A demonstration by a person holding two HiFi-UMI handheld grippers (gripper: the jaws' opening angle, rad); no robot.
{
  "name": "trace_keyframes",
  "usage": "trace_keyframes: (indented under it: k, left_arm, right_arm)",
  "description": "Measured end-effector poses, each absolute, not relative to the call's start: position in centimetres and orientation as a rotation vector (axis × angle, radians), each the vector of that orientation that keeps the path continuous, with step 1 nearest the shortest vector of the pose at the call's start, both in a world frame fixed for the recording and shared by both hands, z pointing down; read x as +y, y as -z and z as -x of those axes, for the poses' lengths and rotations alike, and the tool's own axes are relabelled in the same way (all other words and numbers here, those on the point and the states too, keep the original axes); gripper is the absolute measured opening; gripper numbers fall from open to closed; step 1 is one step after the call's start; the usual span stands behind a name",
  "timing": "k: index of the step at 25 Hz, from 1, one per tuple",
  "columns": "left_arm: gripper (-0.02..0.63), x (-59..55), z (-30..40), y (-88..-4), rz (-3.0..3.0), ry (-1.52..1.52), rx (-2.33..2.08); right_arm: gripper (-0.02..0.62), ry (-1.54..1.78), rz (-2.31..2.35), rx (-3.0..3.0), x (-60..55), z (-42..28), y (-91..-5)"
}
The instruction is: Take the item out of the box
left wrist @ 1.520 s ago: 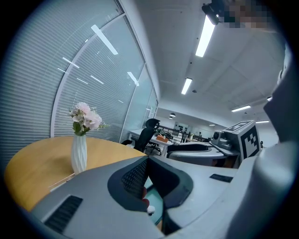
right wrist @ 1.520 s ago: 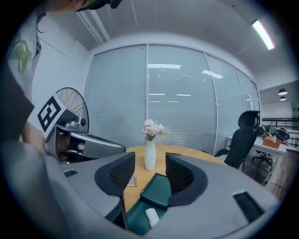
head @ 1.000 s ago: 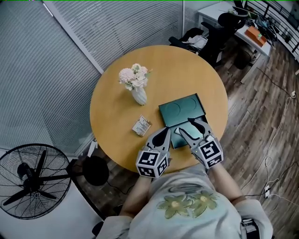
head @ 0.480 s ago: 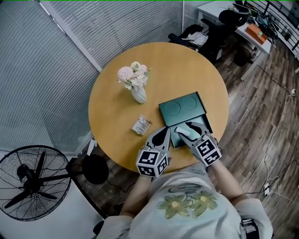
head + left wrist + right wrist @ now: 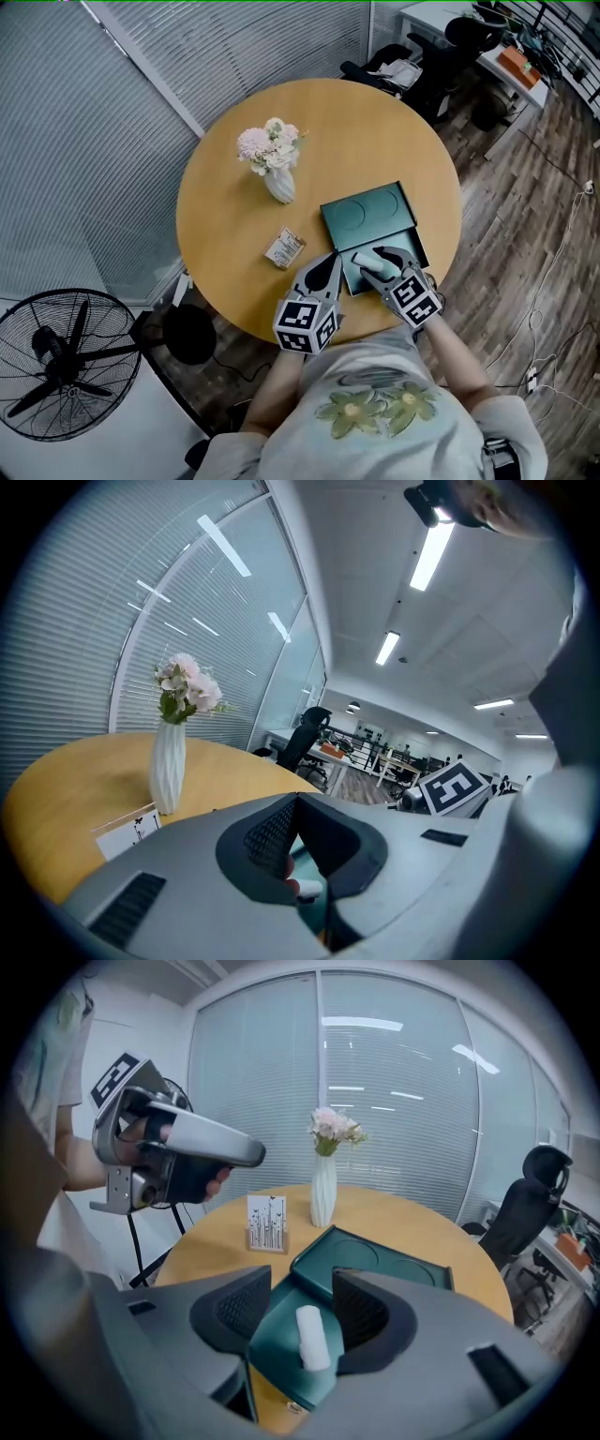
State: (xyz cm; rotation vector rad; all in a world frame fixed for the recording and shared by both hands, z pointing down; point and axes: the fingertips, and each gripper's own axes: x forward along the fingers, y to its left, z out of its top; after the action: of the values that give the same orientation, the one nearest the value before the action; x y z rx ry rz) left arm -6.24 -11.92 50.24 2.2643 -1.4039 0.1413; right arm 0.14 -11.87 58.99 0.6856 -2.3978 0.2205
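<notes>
In the head view, the right gripper [image 5: 379, 257] covers most of the white item [image 5: 367, 260] and the near half of the box [image 5: 353, 276]. In the left gripper view, the left gripper [image 5: 298, 803] fills the lower frame with its own body. Through the narrow slot between its pads only a teal sliver and a small white-and-reddish bit show, too little to identify. Just left of that gripper's tips, the print on the card [image 5: 284, 251] is too small to read.

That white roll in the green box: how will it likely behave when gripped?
The white roll looks soft and textured, so it probably squashes slightly and grips well. Being a small cylinder, it may roll if nudged.
</notes>
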Motion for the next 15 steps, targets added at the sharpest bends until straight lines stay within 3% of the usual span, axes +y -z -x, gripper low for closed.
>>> trace_keyframes:
  k: [15]
  left_arm:
    - [0.002, -12.0, 6.2, -51.0, -2.247, -0.150, -1.409]
  right_arm:
    - [0.212, -0.185, -0.526, -2.244, -11.4, -0.8, -65.0]
